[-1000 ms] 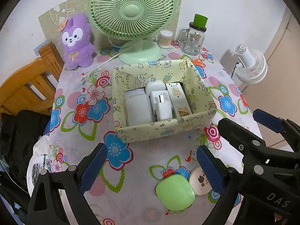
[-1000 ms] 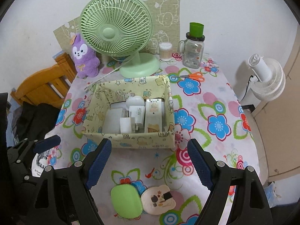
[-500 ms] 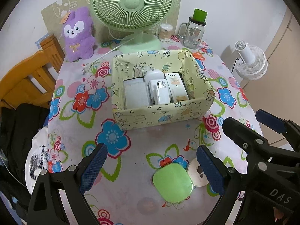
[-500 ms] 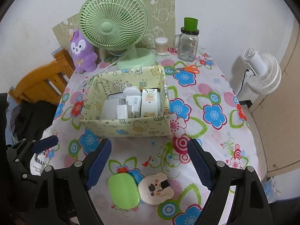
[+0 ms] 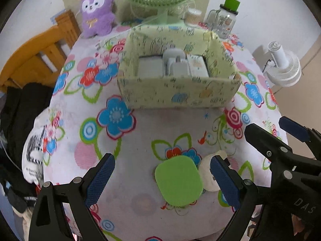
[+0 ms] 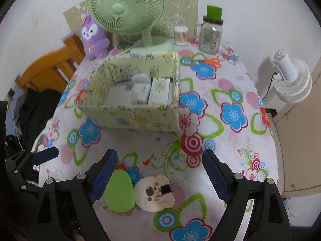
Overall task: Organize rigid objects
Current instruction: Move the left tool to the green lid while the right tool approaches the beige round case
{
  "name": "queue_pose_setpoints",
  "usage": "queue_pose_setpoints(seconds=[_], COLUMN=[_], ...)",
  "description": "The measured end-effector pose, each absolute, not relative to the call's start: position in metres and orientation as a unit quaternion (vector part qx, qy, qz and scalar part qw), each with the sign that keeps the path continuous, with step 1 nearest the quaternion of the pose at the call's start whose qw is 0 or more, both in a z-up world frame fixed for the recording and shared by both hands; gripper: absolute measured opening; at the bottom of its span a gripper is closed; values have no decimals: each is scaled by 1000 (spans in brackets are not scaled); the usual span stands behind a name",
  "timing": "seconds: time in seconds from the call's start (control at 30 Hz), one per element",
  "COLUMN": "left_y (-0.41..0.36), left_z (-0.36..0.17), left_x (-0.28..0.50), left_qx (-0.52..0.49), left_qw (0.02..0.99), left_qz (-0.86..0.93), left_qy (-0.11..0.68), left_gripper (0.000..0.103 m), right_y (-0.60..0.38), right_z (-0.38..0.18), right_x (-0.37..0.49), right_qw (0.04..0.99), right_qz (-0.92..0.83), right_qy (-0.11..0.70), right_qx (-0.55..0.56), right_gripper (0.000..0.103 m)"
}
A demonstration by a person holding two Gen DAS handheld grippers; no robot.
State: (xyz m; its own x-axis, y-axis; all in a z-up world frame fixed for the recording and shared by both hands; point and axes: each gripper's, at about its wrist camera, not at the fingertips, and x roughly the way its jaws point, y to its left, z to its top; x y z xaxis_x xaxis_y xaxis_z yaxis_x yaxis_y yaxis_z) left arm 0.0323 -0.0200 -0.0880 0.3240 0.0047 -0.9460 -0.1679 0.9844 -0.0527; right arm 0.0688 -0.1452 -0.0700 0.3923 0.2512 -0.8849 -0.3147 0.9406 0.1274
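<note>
- Green case [image 5: 178, 180] and cream bear case [image 6: 154, 193] lie loose on the cloth [image 5: 140, 132], lower centre of both views, touching side by side.
- Box [image 5: 178, 92] sits upper centre, near but apart from them; several white chargers [image 5: 176, 66] are already packed inside, with room along its left side.
- Your left gripper [image 5: 160, 180] has its jaws wide apart, straddling the green case, pads not pressing on it.
- Your right gripper [image 6: 158, 177] has just been opening its jaws; the bear case lies between them low in the frame, untouched, and the green case is just beside the left pad.
- Progress, by my read: mostly done. Two items left to box.
- Watch it: the cases touch, so closing on one may shove the other.
- Fan [image 6: 128, 6], plush [image 6: 93, 37] and jar [image 6: 210, 34] at the top edge look like bystanders.
</note>
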Motion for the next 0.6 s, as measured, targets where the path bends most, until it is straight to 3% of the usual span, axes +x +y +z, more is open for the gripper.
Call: queue_pose_setpoints(seconds=[0.6], left_y=[-36], left_z=[-141], left_x=[23], left_qx=[-120], left_qw=[774], left_qz=[89], left_qy=[615], left_gripper=[97], right_y=[-160], right_z=[-117], right_x=[68], right_qw=[806], right_qz=[192], right_qy=[556], right_qx=[-61], right_gripper=[94])
